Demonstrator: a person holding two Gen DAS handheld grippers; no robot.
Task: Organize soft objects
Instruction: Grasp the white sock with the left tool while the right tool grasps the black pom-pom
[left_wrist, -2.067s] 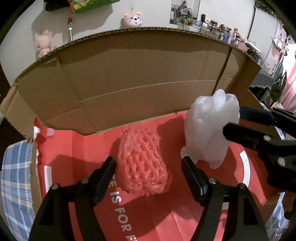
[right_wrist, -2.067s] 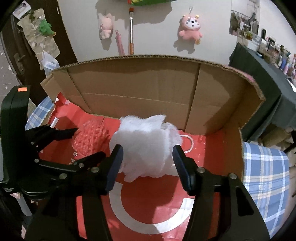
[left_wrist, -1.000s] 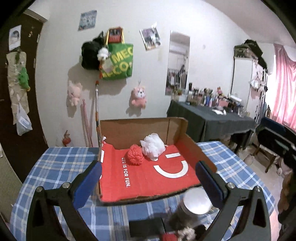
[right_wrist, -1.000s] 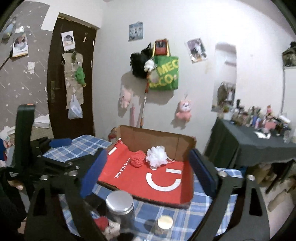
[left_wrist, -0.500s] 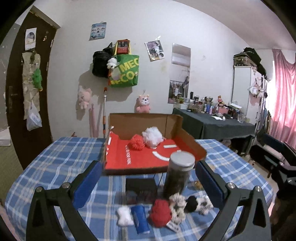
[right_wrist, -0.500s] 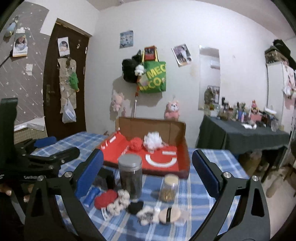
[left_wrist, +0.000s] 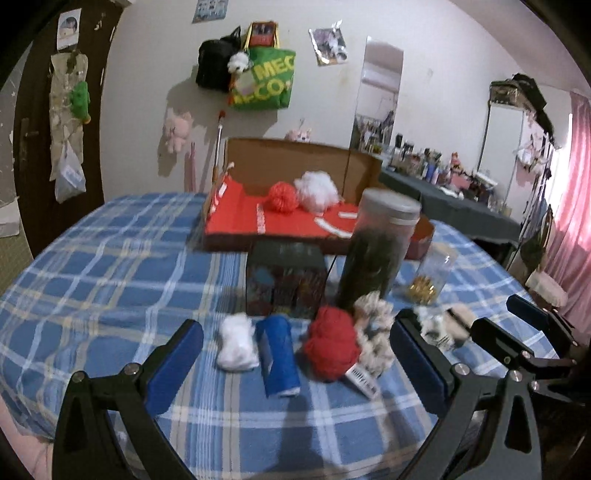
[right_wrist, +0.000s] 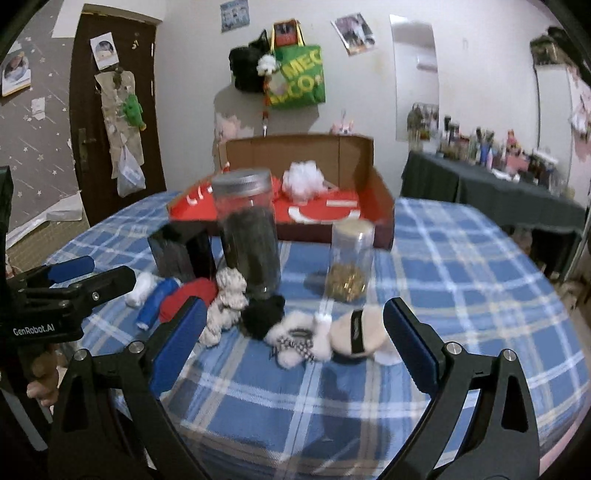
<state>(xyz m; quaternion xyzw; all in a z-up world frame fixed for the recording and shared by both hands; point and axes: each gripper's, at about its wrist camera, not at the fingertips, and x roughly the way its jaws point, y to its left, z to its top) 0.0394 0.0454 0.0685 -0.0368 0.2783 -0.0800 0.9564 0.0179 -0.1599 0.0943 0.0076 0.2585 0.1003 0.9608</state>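
A red-lined cardboard box (left_wrist: 236, 221) at the back of the table holds a red mesh puff (left_wrist: 282, 196) and a white puff (left_wrist: 317, 190). Near the front lie a white fluffy piece (left_wrist: 236, 343), a blue roll (left_wrist: 277, 354), a red yarn ball (left_wrist: 332, 347), a cream knitted scrunchie (left_wrist: 375, 332), a black pom (right_wrist: 263, 317), a white furry bow (right_wrist: 295, 341) and a beige powder puff (right_wrist: 356, 330). My left gripper (left_wrist: 295, 363) is open just in front of the blue roll and red ball. My right gripper (right_wrist: 293, 345) is open before the bow and puff. Both hold nothing.
A tall jar with a silver lid (left_wrist: 380, 251), a small jar with gold bits (right_wrist: 349, 258) and a dark box (left_wrist: 286, 278) stand between the soft things and the cardboard box. The blue checked tablecloth (left_wrist: 110, 280) covers a round table. A dark side table (right_wrist: 491, 192) stands at the right.
Both grippers let go of the puffs in the box, pulled far back from it, and now come down close to the row of soft things at the table's front.
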